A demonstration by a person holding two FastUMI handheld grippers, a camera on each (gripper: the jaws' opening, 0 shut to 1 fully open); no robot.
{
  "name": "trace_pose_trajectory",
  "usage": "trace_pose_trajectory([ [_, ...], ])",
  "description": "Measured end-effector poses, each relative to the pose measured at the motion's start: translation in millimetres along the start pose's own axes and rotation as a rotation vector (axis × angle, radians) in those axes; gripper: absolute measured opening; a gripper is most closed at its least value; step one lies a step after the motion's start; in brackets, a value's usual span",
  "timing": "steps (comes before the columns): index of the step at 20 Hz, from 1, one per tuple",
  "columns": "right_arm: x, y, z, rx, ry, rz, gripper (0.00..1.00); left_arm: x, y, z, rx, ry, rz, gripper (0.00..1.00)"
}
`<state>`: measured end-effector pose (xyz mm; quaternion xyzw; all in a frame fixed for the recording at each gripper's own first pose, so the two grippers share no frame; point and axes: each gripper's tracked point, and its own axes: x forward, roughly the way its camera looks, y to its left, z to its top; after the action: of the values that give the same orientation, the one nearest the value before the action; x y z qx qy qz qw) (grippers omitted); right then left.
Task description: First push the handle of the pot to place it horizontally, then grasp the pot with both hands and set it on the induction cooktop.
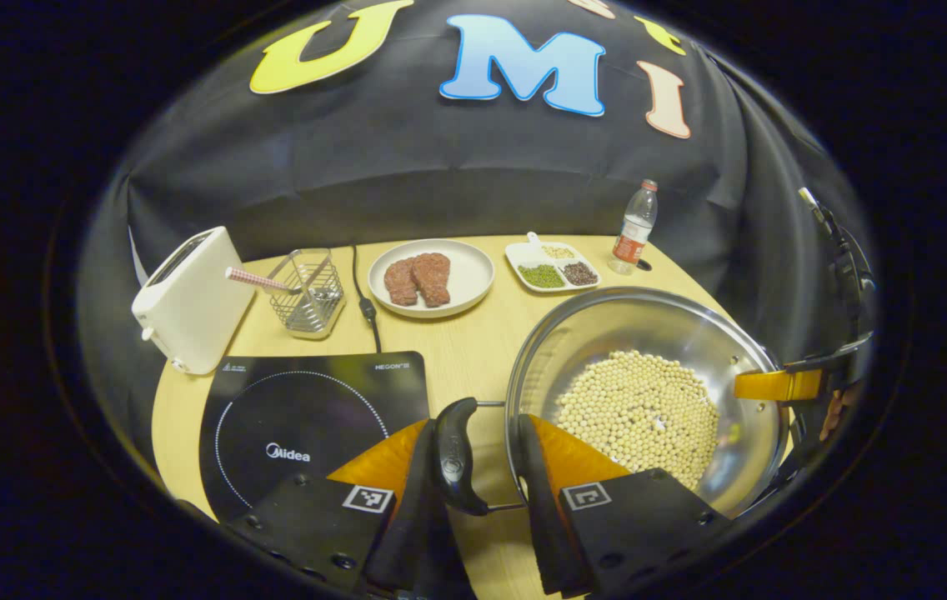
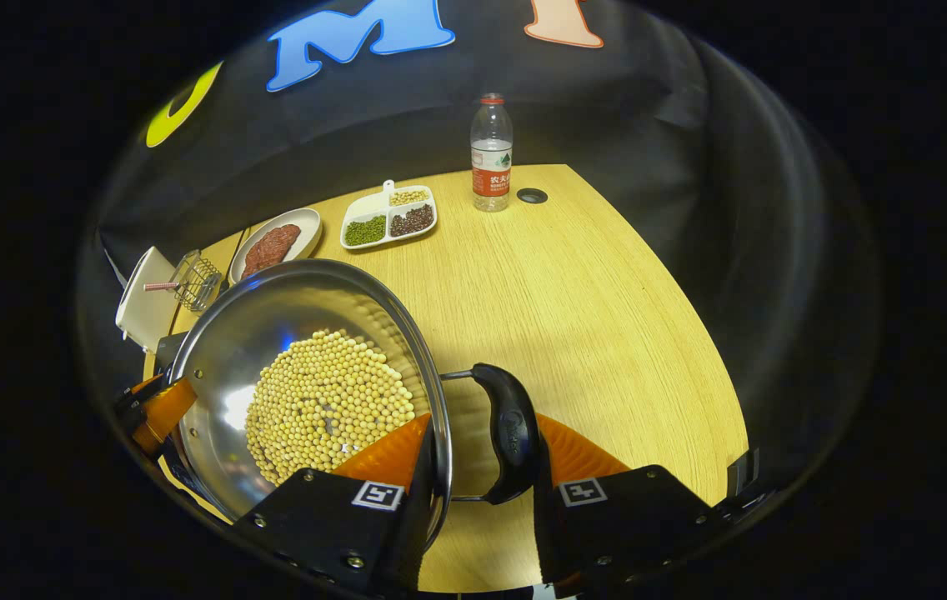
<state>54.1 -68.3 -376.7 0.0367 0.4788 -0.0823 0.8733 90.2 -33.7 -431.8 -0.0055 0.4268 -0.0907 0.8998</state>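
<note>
The left gripper has its jaws set around the pot's left handle: one finger lies against the handle's outer face, the other sits between handle and pot wall, but whether both press on it cannot be told. Just right of these jaws the pot, with beans across its bottom, stands on the counter. The cooktop lies just left of the jaws, beside the pot and not under it. Farther ahead are a toaster, a wire basket, a plate with meat, a divided dish and a bottle.

The right gripper likewise straddles the right handle, one finger inside the pot rim over the beans, the other beyond the handle; its grip also cannot be told. The pot lies left of these jaws. Past the far rim the other gripper's finger reaches the opposite handle.
</note>
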Motion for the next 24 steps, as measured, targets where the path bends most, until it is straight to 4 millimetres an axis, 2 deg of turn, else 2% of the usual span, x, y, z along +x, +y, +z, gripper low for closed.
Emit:
trace_pose_trajectory([
  [1,-13,3,5,-0.006,-0.004,-0.007,0.53,-2,3,1,-0.004,-0.003,-0.005,0.56],
  [2,-18,6,6,-0.015,-0.011,-0.013,0.53,-5,7,1,-0.011,-0.006,-0.009,0.59],
  [5,-33,18,10,-0.035,-0.021,-0.028,0.53,-14,19,2,-0.028,-0.014,-0.017,0.59],
  [7,-31,26,6,-0.043,-0.027,-0.032,0.53,-20,29,3,-0.034,-0.020,-0.018,0.56],
  [14,-49,69,2,-0.053,-0.023,-0.010,0.53,-48,75,3,-0.039,-0.028,0.007,0.56],
  [17,-55,87,2,-0.071,-0.020,-0.009,0.53,-55,94,0,-0.054,-0.028,0.014,0.56],
  [19,-64,100,9,-0.088,-0.019,-0.009,0.53,-59,106,0,-0.064,-0.034,0.017,0.59],
  [20,-65,106,11,-0.094,-0.019,-0.008,0.53,-59,111,-1,-0.071,-0.034,0.020,0.56],
  [24,-66,123,15,-0.118,-0.014,-0.009,0.53,-61,129,-5,-0.092,-0.035,0.026,0.56],
])
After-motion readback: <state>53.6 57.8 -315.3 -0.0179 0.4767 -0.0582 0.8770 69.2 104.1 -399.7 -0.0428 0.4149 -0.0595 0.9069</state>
